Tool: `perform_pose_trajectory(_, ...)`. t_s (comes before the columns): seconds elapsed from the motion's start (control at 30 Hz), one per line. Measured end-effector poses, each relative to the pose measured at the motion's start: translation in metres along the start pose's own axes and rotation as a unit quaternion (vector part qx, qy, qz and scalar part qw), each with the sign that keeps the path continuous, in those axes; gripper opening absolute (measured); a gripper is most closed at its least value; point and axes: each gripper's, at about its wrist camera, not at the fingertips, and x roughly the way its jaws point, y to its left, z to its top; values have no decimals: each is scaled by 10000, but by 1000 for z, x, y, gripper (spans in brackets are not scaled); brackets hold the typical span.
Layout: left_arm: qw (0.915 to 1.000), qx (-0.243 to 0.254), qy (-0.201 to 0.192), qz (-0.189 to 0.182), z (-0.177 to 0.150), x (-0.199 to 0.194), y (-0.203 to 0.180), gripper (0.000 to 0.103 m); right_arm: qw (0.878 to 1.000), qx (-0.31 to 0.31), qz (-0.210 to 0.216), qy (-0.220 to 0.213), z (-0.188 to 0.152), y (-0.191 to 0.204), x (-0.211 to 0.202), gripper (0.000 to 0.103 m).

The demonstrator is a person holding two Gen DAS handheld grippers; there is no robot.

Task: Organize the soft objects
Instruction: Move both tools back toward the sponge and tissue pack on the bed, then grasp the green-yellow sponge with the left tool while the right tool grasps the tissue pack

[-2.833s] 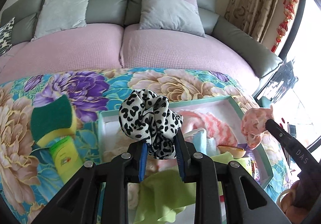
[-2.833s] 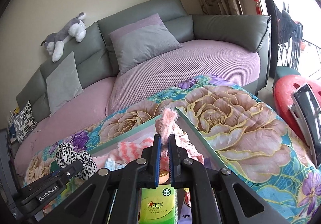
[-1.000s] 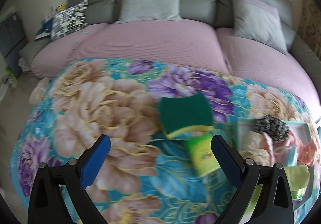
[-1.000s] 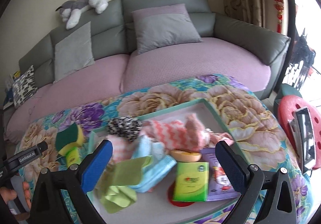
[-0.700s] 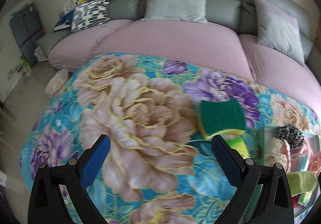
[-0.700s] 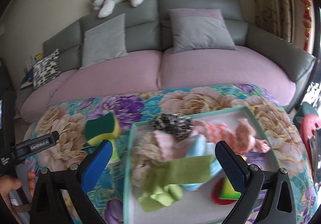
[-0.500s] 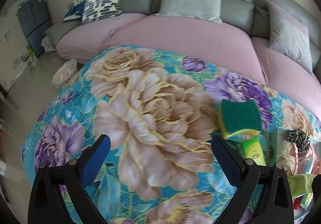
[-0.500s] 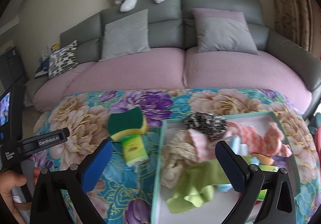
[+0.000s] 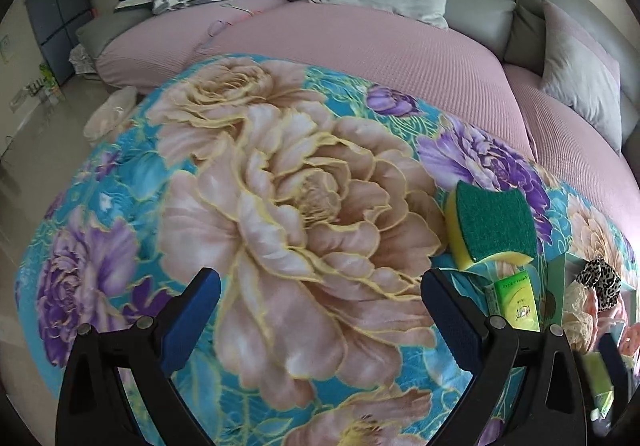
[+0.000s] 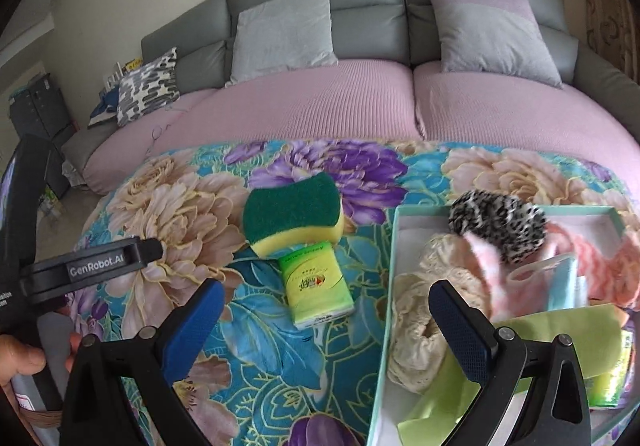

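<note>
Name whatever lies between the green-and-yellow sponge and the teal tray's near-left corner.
A green tissue pack, touching the sponge, left of the tray; right wrist view.

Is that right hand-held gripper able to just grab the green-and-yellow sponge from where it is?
Probably yes: the right hand-held gripper is open, and the sponge lies uncovered ahead, with only the tissue pack nearer.

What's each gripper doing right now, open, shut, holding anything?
Left gripper: open, empty, over the floral blanket.
Right gripper: open, empty, above the tissue pack.

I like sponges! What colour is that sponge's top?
Dark green, yellow underneath; the sponge shows best in the right wrist view.
</note>
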Motion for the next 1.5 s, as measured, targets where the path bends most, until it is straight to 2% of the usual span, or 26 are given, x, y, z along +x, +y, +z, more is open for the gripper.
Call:
perform_pose_trajectory(0.17, 9996, 24, 243, -145, 0, 25, -9, 100, 9999, -67, 99, 27, 0, 3, 15, 100)
perform_pose_trajectory(0.23, 9994, 54, 316, -136, 0, 33, -12, 100, 9999, -93, 109, 92, 0, 5, 21, 93)
perform_pose_trajectory(0.43, 9990, 84, 433, -71, 0, 48, -14, 100, 9993, -274, 153, 209, 0, 11, 34, 84)
perform_pose_trajectory(0.8, 9988, 88, 479, -102, 5, 58, -13, 100, 9980, -364, -5, 520, -3, 10, 59, 68)
perform_pose_trajectory(0.97, 9988, 125, 471, -106, 7, 60, -17, 100, 9967, -469, -74, 663, -4, 12, 68, 65)
perform_pose_trajectory(1.1, 9987, 166, 459, -123, 8, 61, -20, 100, 9958, -474, -102, 774, -5, 13, 74, 56)
perform_pose_trajectory(1.5, 9987, 321, 300, -252, 9, 55, -28, 100, 9975, -295, -80, 636, -2, 7, 66, 52)
